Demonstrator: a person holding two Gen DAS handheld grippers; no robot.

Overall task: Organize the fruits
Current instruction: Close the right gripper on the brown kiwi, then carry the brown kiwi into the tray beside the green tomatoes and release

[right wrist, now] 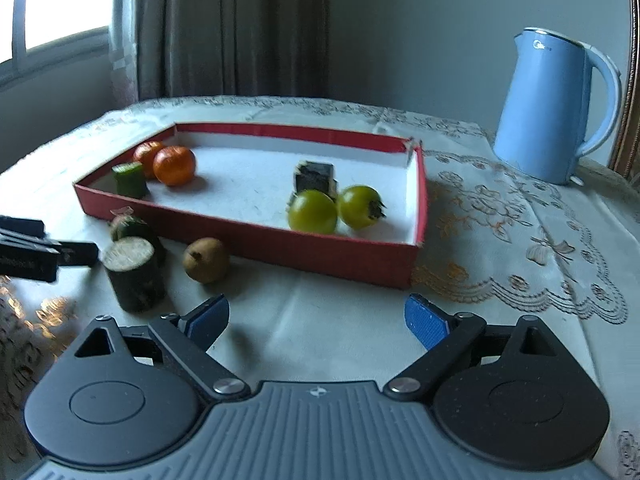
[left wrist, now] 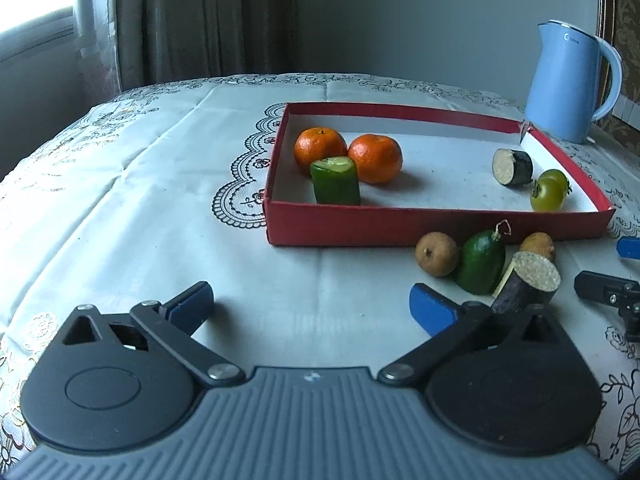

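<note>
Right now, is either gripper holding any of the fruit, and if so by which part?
Nothing is held. The left gripper and the right gripper both stand open over bare white tablecloth, with no fruit between their blue pads.

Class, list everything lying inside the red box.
Inside the red box: two oranges, a cucumber piece, a dark eggplant chunk, two green tomatoes. Nothing appears hidden.

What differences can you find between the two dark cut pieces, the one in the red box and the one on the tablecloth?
The boxed piece lies inside the red box; the outside piece rests on the tablecloth. The boxed piece is a short stub; the outside piece is longer. Both have dark skin and a pale, speckled cut face.
</note>
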